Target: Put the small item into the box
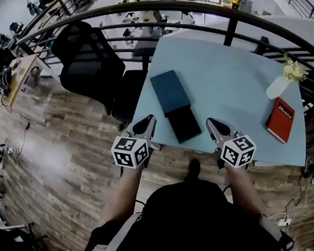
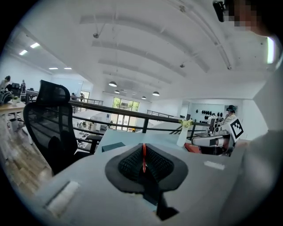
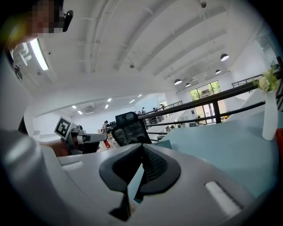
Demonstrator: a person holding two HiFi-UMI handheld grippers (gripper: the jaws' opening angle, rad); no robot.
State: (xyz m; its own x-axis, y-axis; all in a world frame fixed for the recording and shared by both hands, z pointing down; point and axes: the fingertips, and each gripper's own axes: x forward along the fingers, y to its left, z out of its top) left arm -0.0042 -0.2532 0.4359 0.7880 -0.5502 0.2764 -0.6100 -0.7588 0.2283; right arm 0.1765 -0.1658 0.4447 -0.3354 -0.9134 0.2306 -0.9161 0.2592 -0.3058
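**Operator:** What are my claws doing?

**Helper:** Your left gripper (image 1: 148, 123) is pressed together. A thin red sliver (image 2: 143, 155) shows in the crack between its jaws, but I can't tell what it is. Your right gripper (image 1: 213, 124) is pressed together at the tips, with nothing in it. Both hang at the near edge of the table (image 1: 222, 60).

**Operator:** Where is the small item?

**Helper:** I can't find one lying on the table. That red sliver may be it. The box (image 1: 170, 91) is in the middle of the table, and its dark tray (image 1: 184, 124) sticks out toward you, between your two claws.

**Operator:** What could go wrong?

**Helper:** The tray end sits near the table edge. I think a bump from a claw could push it crooked or off. If the red thing is your item, it is very thin, so it could slip out and drop on the floor (image 1: 64, 136). The vase (image 1: 277, 87) is tall and could tip if your right arm swings wide. The red book (image 1: 281, 120) lies just beside it.

**Operator:** And the table and room?

**Helper:** The table is light blue and looks smooth, so things may slide. A black chair (image 1: 87, 60) stands at its left. A black railing (image 1: 135, 9) curves behind it. The room is big and bright, with desks and people far away.
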